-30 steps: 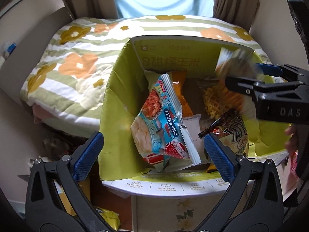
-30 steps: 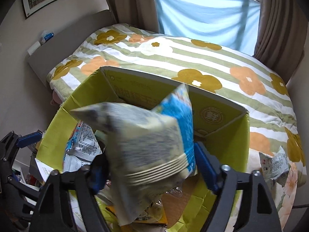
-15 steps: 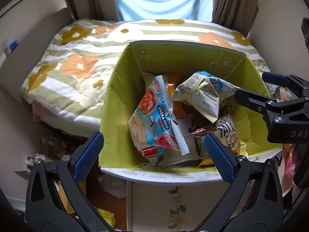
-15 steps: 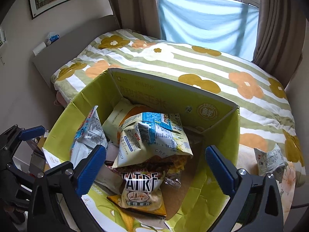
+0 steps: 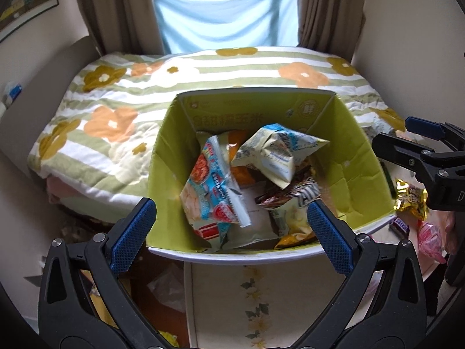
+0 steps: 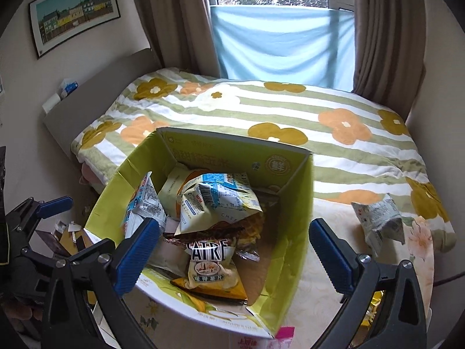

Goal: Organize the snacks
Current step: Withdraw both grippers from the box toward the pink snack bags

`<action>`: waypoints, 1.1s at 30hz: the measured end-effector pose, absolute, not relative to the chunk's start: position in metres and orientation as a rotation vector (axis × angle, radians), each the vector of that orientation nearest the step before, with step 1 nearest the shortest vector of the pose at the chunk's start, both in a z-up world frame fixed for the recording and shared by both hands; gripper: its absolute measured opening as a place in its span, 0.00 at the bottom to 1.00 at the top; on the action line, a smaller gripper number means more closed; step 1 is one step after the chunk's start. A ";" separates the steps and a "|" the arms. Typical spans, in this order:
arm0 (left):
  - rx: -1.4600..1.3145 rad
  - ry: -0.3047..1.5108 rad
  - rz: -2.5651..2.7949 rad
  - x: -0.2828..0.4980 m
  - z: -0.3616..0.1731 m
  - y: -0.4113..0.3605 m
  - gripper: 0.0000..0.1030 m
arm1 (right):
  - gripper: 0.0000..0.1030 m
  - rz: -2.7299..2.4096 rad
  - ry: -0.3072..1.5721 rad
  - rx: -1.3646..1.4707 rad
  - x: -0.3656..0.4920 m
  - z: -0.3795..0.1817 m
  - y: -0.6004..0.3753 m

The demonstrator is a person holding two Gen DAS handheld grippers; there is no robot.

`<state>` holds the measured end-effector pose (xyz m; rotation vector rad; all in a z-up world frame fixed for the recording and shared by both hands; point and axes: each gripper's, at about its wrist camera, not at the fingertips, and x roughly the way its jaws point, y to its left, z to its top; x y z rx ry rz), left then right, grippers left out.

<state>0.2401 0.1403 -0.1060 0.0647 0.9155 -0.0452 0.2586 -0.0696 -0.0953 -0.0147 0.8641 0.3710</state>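
Green box (image 5: 357,157) open on top, green inside, white outside, snack bags piled inside. Blue-and-white bag (image 5: 270,152) crumpled, lying on top of pile near middle. Light-blue bag (image 5: 210,192) with red food pictures leaning up against left wall. Dark striped bag (image 6: 213,257) with big white letters lying lower, near front wall. Orange bag (image 5: 237,142) peeking out at back. Small white bag (image 6: 377,222) outside box, standing on table to right. Gold bag (image 5: 411,197) and pink bag (image 5: 431,241) also outside, right of box.
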 end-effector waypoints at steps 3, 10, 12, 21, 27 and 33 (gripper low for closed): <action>0.066 0.904 -0.067 0.236 -0.100 0.129 1.00 | 0.99 0.342 0.856 -0.009 0.247 -0.088 -0.088; 0.048 0.892 -0.081 0.218 -0.094 0.097 1.00 | 0.99 0.278 0.828 -0.008 0.220 -0.076 -0.137; 0.037 0.898 -0.074 0.210 -0.094 0.084 1.00 | 0.99 0.245 0.834 -0.015 0.214 -0.076 -0.154; -0.015 0.928 -0.052 0.173 -0.104 0.021 1.00 | 0.99 0.238 0.862 0.020 0.170 -0.089 -0.233; -0.046 0.962 -0.049 0.147 -0.116 -0.018 1.00 | 0.99 0.239 0.873 0.029 0.139 -0.099 -0.283; -0.062 1.039 -0.027 0.136 -0.154 -0.047 1.00 | 0.99 0.229 0.929 0.077 0.120 -0.132 -0.320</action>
